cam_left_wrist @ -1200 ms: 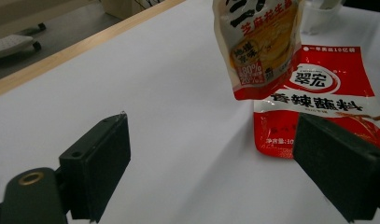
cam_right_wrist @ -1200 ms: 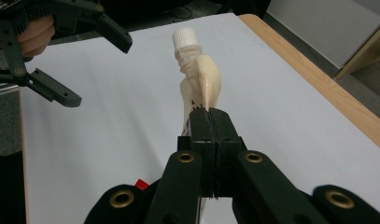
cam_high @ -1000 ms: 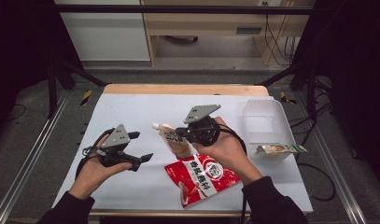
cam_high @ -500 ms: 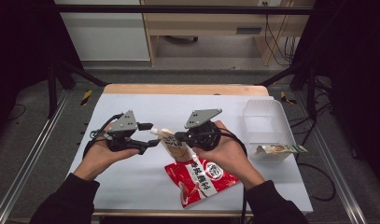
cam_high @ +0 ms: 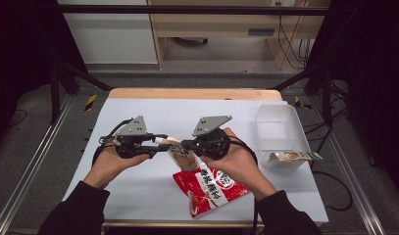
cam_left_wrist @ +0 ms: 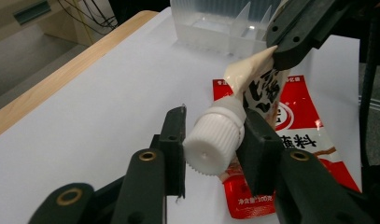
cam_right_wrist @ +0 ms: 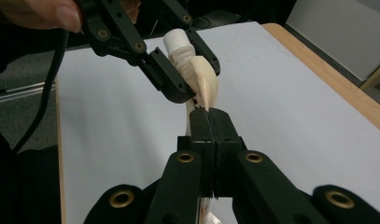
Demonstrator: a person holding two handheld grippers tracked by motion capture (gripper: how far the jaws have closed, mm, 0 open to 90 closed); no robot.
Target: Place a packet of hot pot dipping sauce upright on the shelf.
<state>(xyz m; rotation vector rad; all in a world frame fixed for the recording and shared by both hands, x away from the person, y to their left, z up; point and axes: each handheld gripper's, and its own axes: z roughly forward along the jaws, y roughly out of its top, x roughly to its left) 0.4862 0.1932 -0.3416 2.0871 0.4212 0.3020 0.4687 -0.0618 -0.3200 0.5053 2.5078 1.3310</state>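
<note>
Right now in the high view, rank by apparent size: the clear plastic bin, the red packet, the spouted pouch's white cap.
1. clear plastic bin, largest.
2. red packet, somewhat smaller; it lies nearer the camera and partly under the right hand, so the gap is unsure.
3. white cap, clearly smallest.

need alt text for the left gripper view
The left gripper has its two black jaws on either side of the white cap of a beige pouch, which the right gripper holds up over a red packet on a white table.
</note>
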